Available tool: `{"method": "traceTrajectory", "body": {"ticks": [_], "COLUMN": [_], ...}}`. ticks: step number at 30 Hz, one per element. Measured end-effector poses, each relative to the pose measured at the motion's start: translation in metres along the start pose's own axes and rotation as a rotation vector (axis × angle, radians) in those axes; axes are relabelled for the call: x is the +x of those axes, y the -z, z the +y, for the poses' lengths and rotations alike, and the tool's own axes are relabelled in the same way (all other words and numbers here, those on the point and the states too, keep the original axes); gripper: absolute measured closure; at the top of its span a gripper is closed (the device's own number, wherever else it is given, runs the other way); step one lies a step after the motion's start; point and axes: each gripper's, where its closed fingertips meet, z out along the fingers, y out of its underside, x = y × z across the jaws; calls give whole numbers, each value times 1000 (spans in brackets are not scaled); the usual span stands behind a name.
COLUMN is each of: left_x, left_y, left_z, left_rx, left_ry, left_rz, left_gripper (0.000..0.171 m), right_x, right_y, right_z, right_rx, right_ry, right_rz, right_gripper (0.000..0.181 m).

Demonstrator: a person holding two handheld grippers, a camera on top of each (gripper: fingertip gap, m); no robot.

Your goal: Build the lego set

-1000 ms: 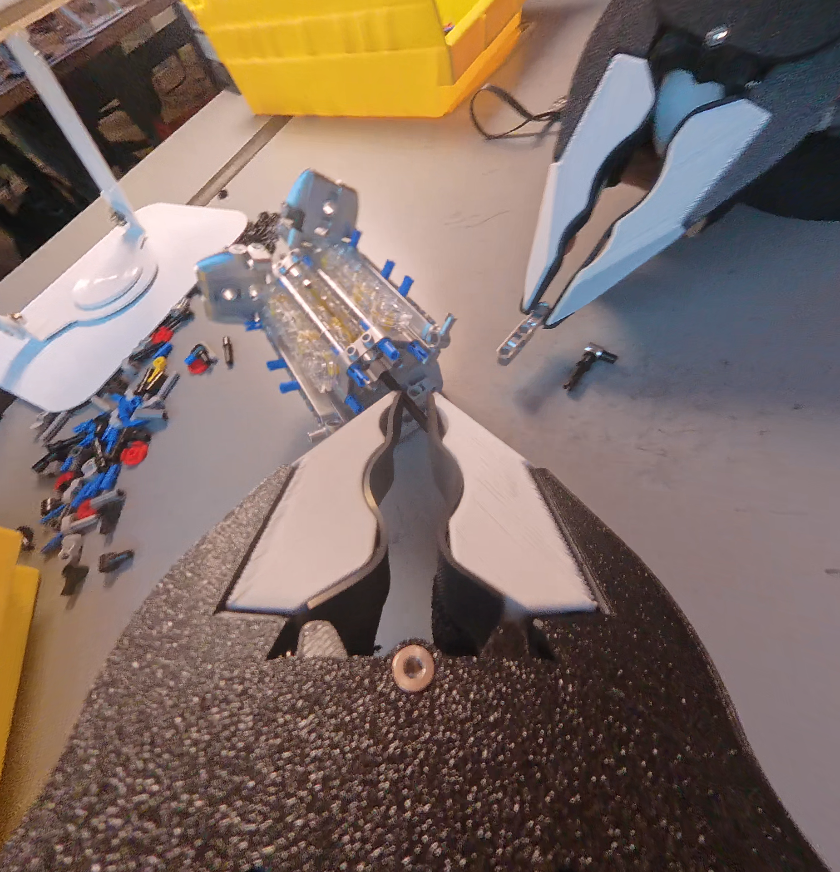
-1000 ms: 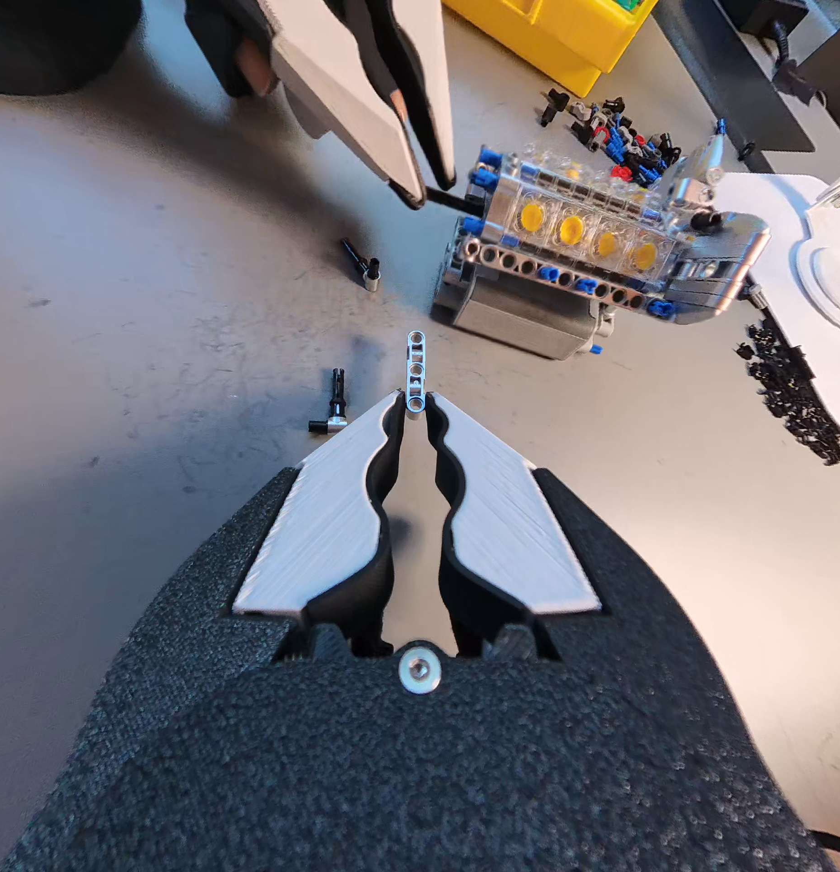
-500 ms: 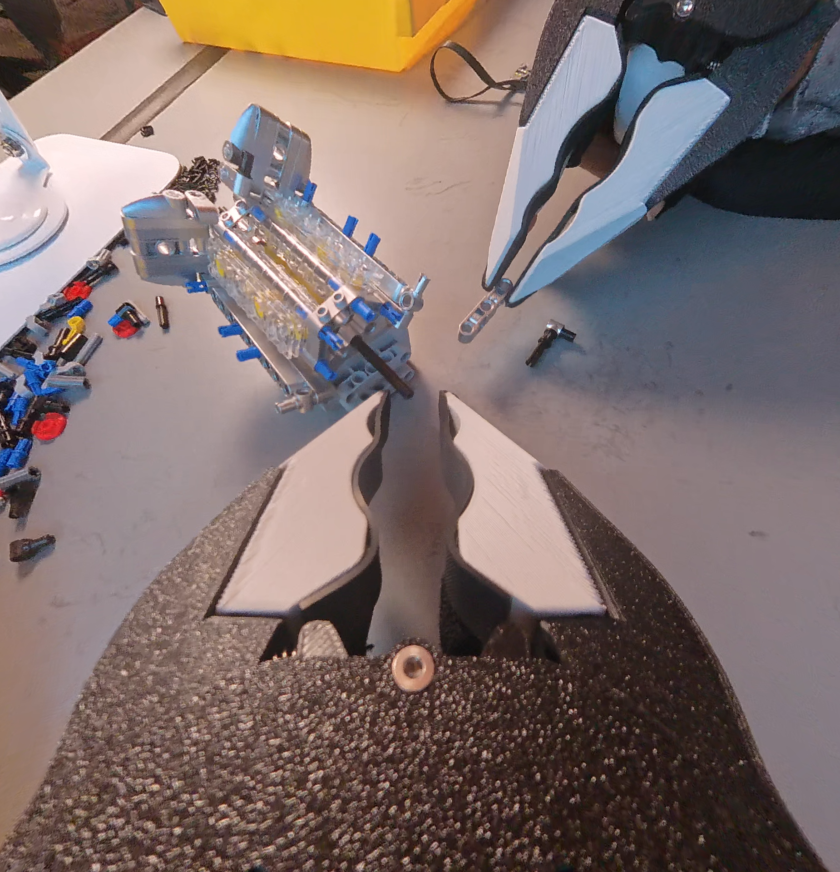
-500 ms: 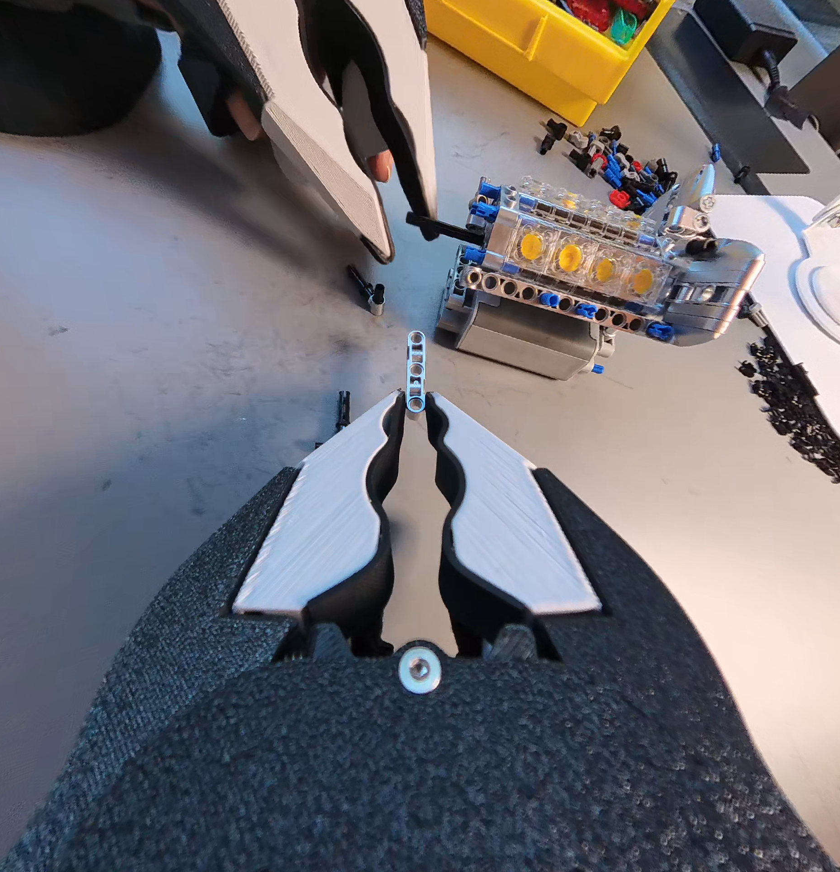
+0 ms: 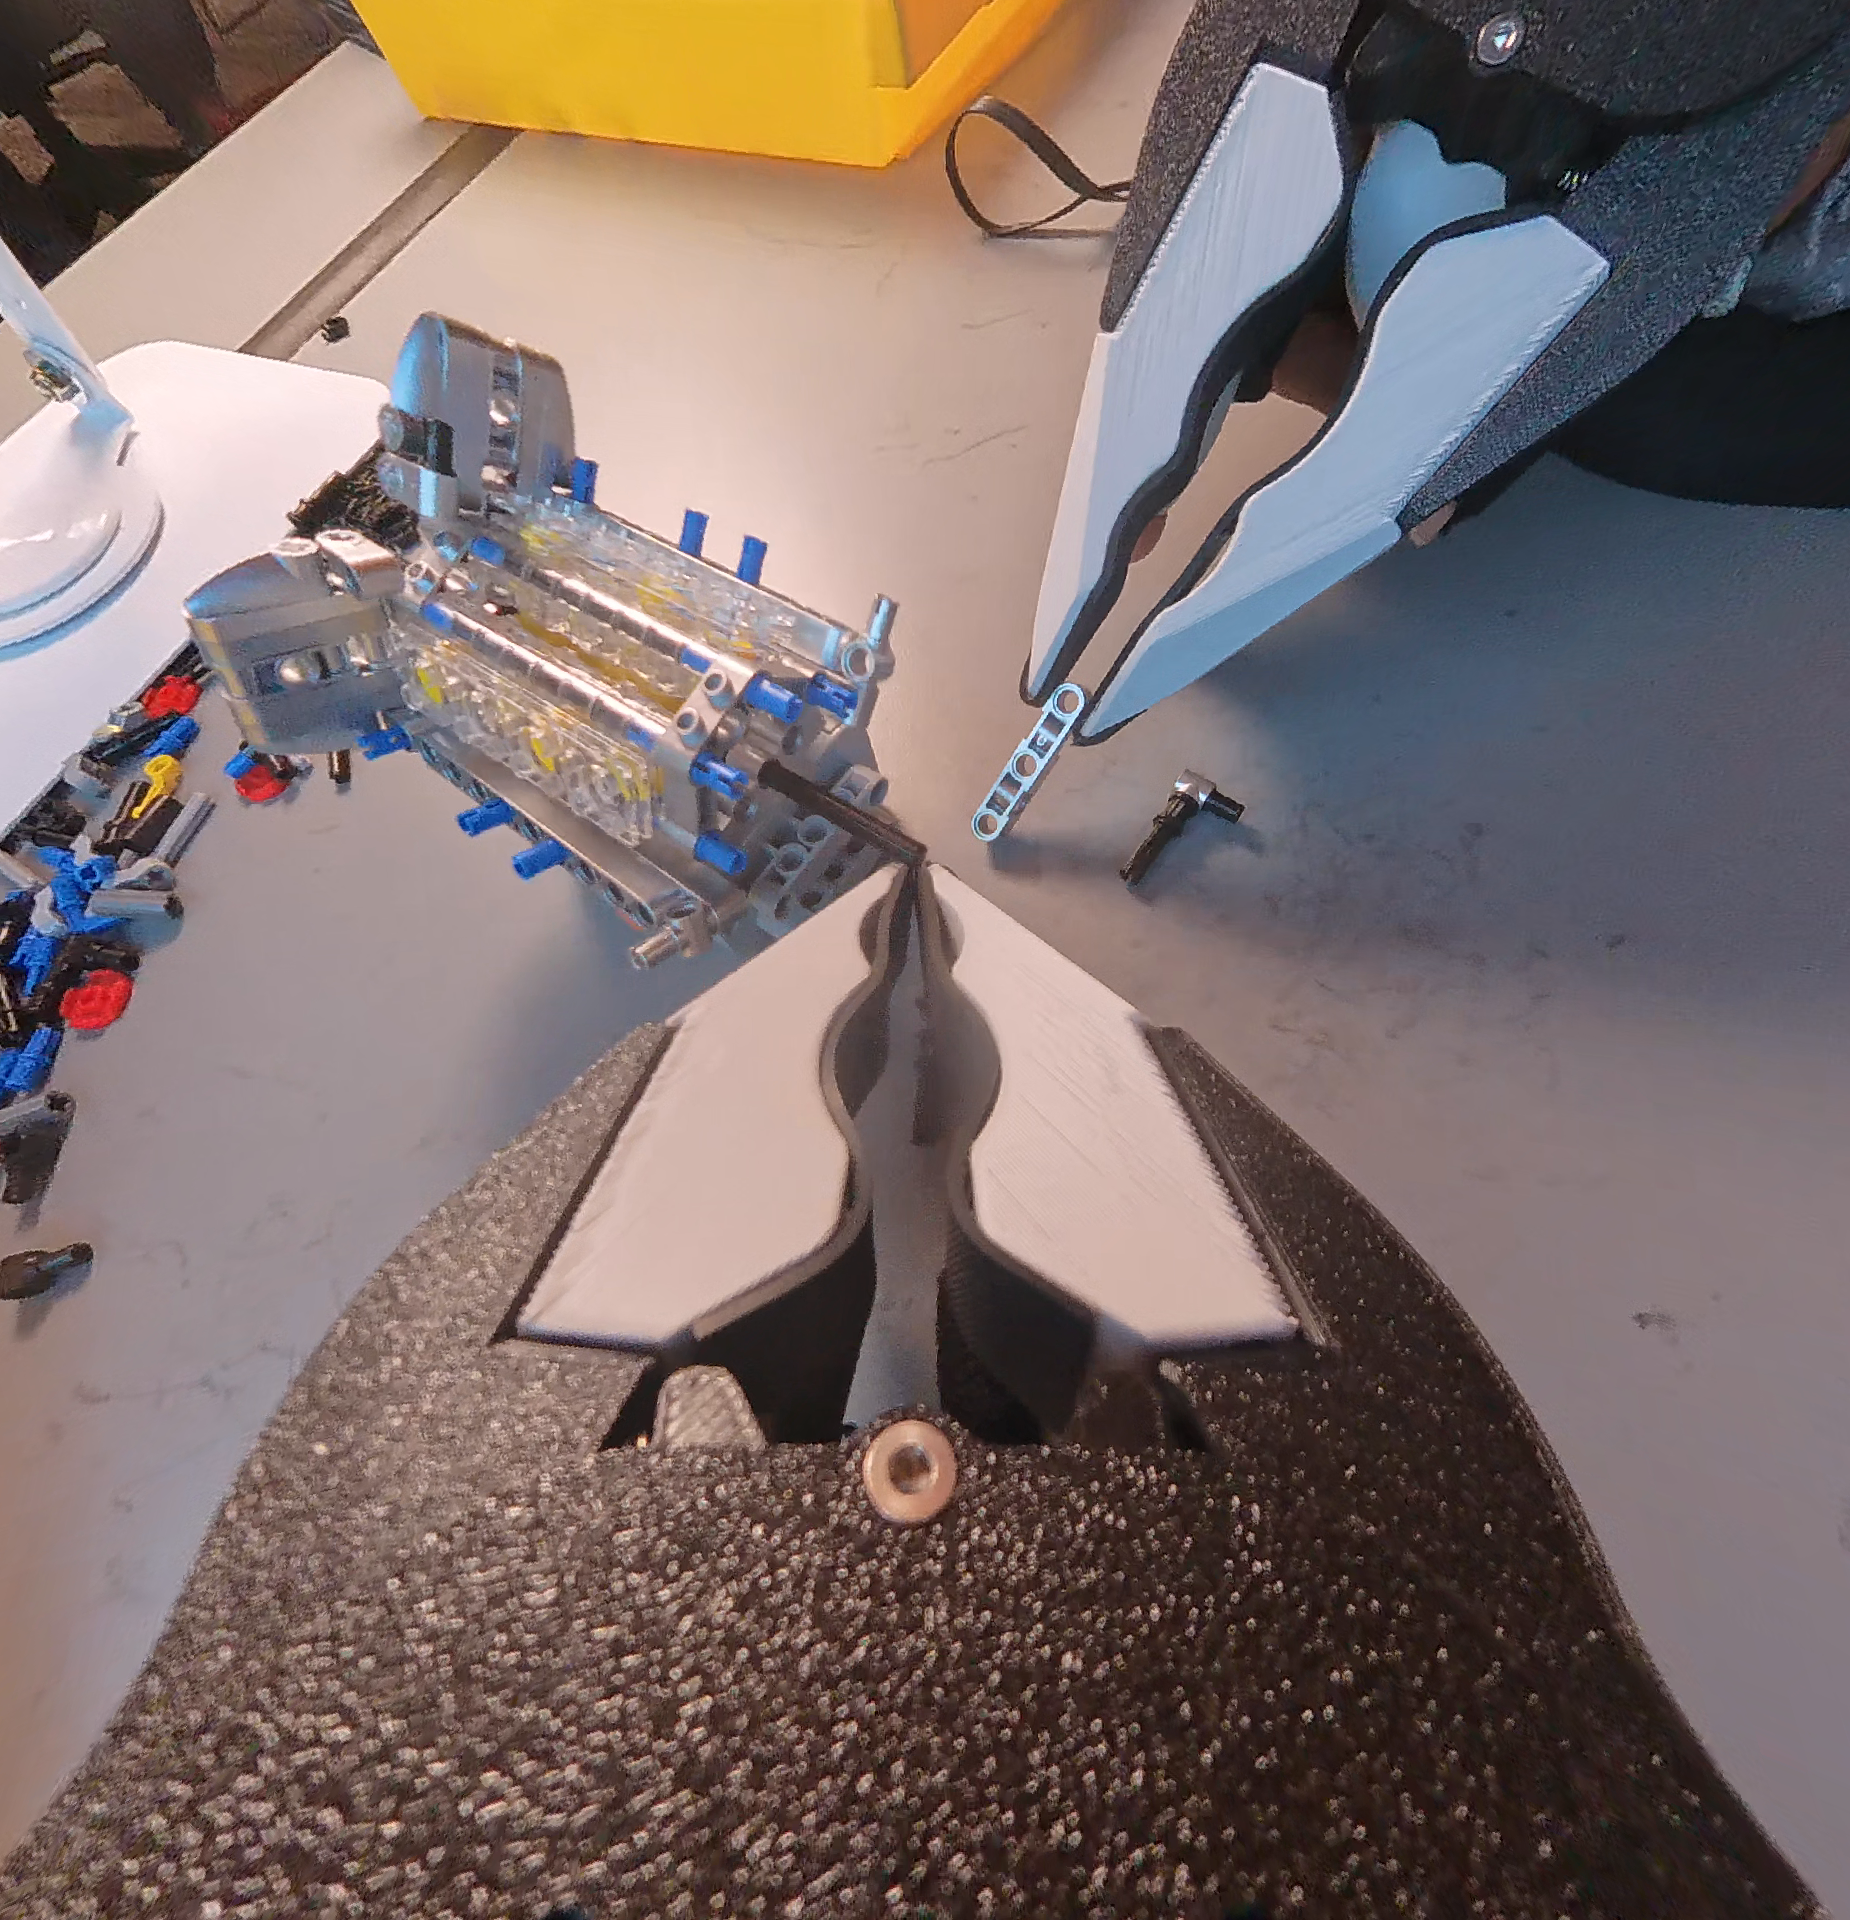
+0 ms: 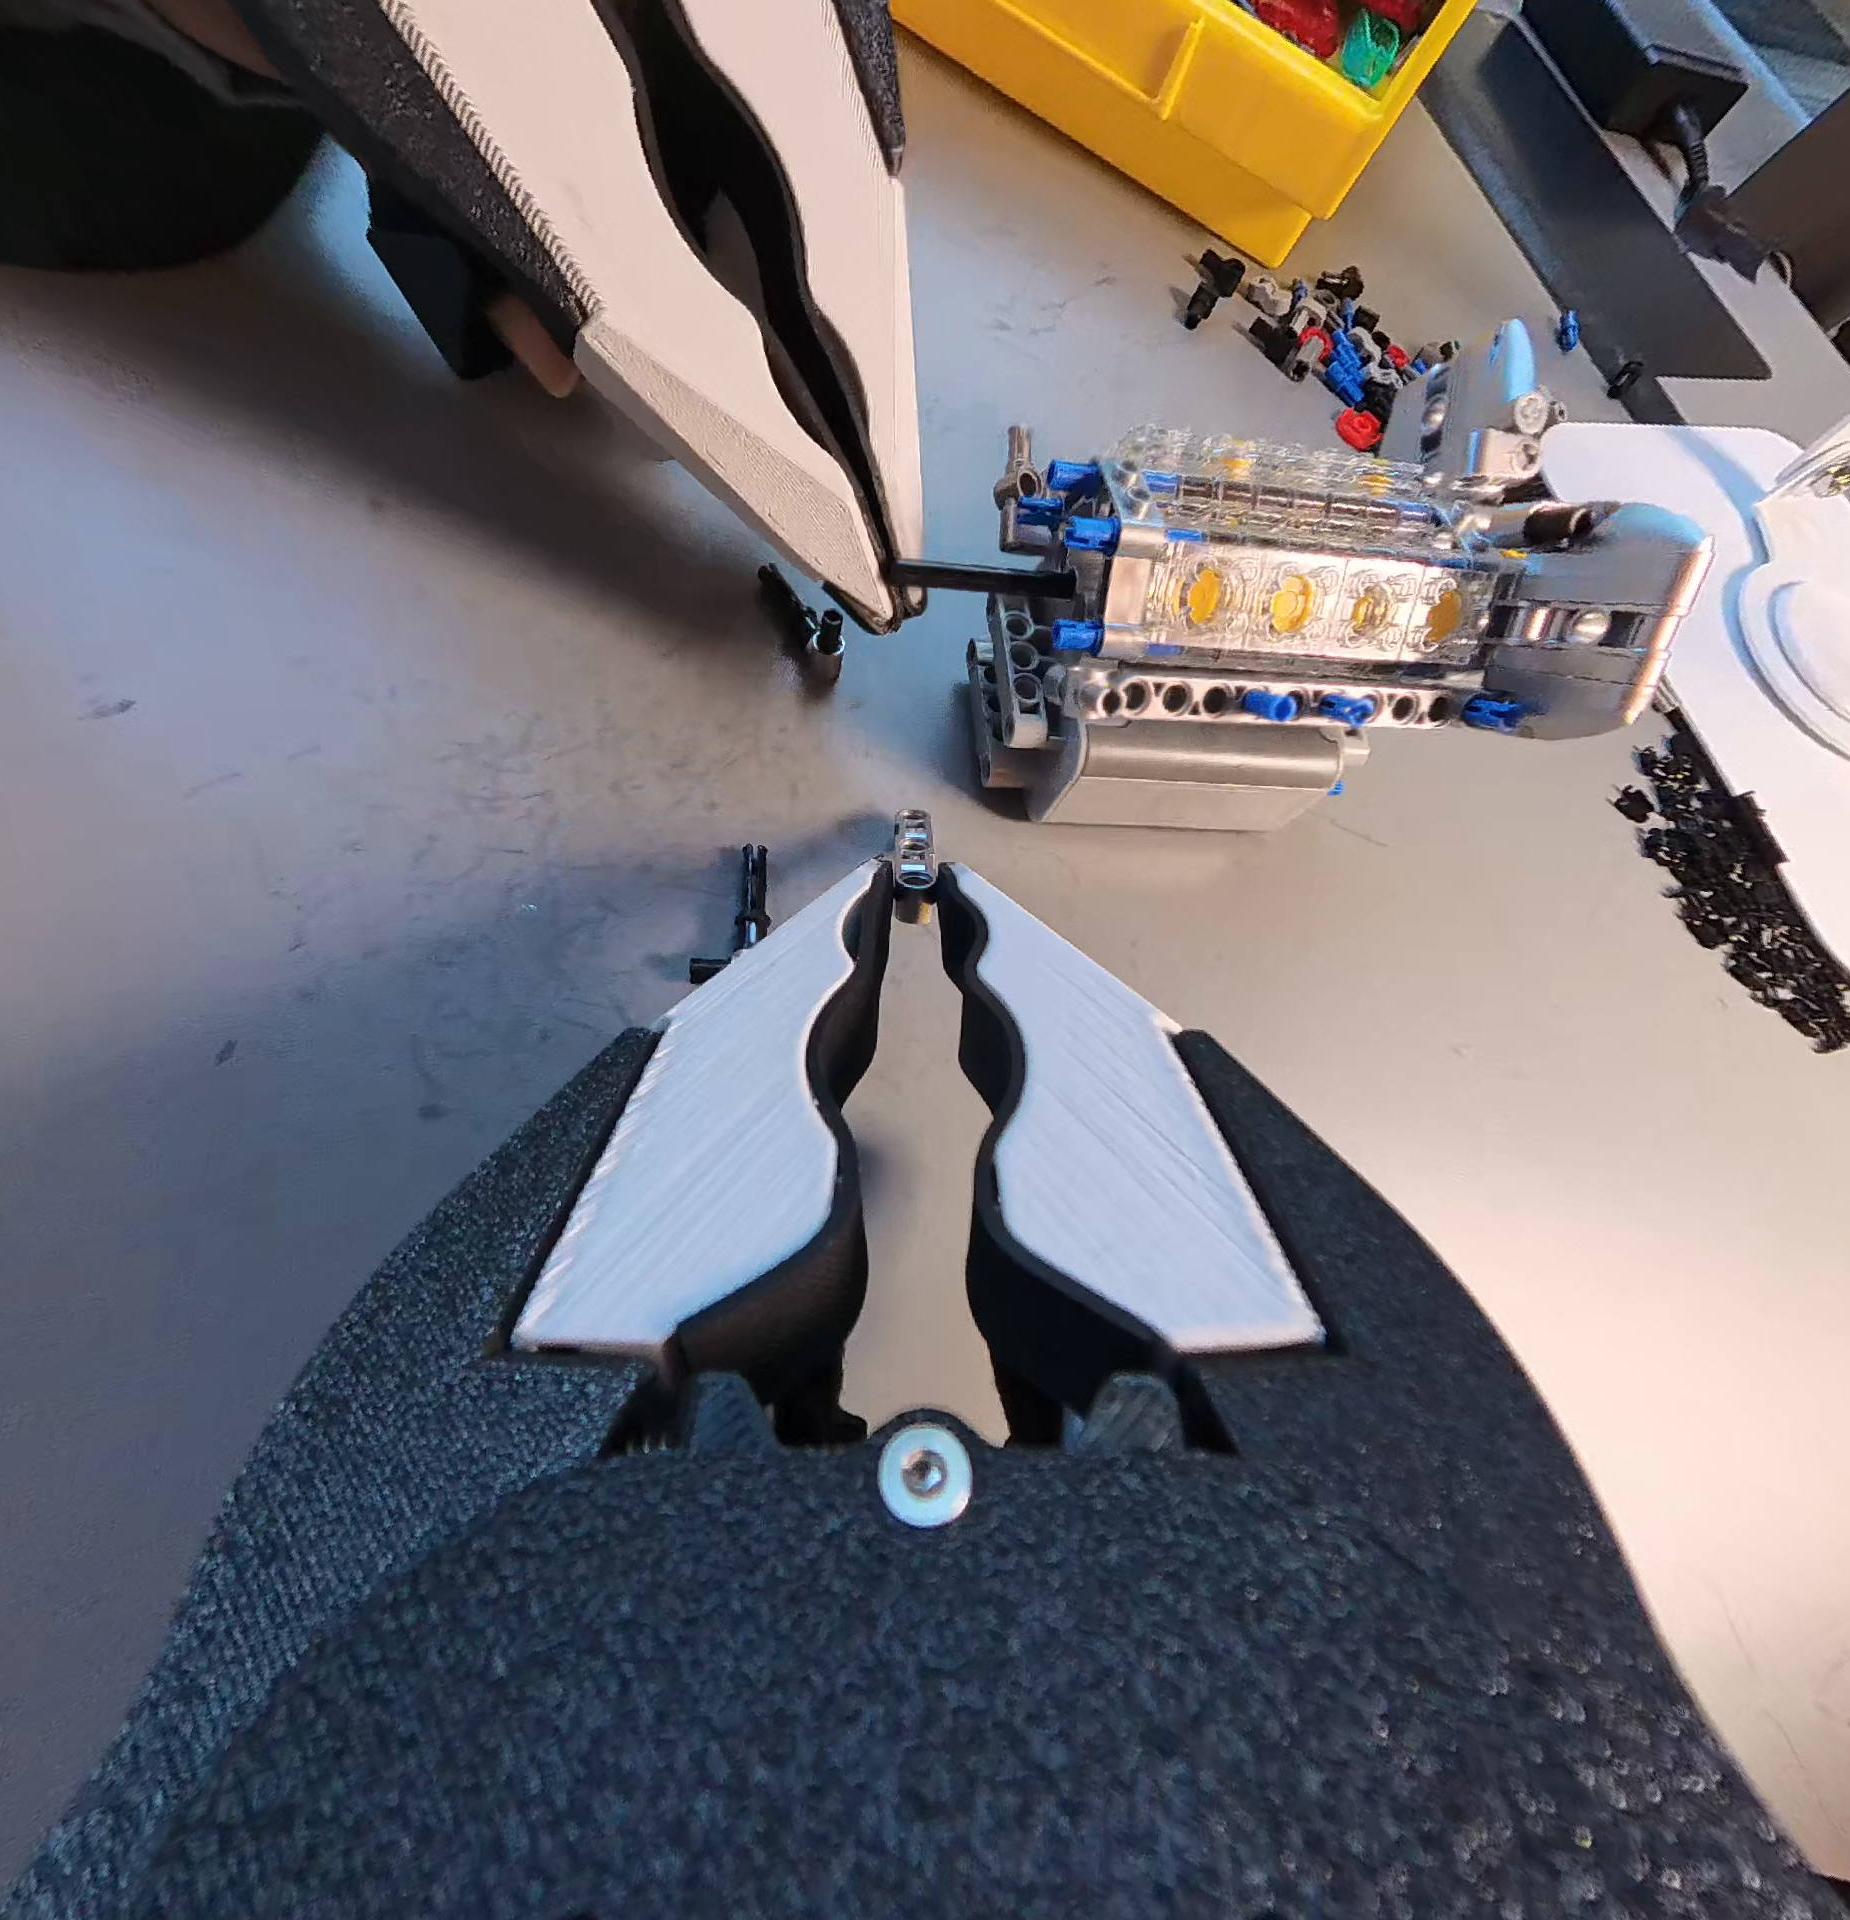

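A grey and clear brick-built engine model (image 5: 547, 665) with blue pins stands on the grey table (image 5: 1523, 935). A black axle (image 5: 838, 816) sticks out of its near end. My left gripper (image 5: 910, 873) is shut, its tips right at the axle's free end; nothing shows between the pads. The right wrist view shows the same: the left gripper (image 6: 890, 613) meets the axle (image 6: 983, 577) end-on beside the model (image 6: 1295, 613). My right gripper (image 6: 913, 894) is shut on a thin grey beam with holes (image 6: 913, 847), held just above the table. The left wrist view shows that beam (image 5: 1030, 764) too.
A black pin with a grey elbow (image 5: 1181, 821) lies near the beam, another (image 6: 812, 623) by the left gripper. Loose blue, black and red pieces (image 5: 59, 935) lie left. A yellow bin (image 5: 692, 73), a white lamp base (image 5: 69, 582) and a black cable (image 5: 1004, 187) stand behind. Spacing between my two grippers at the tips: around 5 cm.
My left gripper held the axle, opened and drew back a little, then shut again with its tips at the axle's end. My right gripper kept hold of the beam and tilted it down.
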Motion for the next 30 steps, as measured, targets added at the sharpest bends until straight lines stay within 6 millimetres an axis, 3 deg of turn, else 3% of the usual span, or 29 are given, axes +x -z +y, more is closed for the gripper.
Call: {"method": "traceTrajectory", "body": {"ticks": [9, 15, 21, 30], "left_x": [-3, -3, 22, 31], "left_y": [10, 18, 30, 43], "left_z": [8, 16, -2, -28], "left_rx": [1, -14, 89, 229], "left_ry": [1, 25, 192, 473], "left_rz": [8, 52, 298, 511], "left_gripper": [171, 167, 146, 145], "right_x": [6, 3, -17, -32], "right_y": [4, 9, 24, 39], "right_z": [1, -11, -46, -70], "right_rx": [16, 85, 286, 446], "right_ry": [-24, -27, 11, 66], "right_rz": [14, -1, -94, -133], "right_gripper": [174, 174, 174, 174]}}
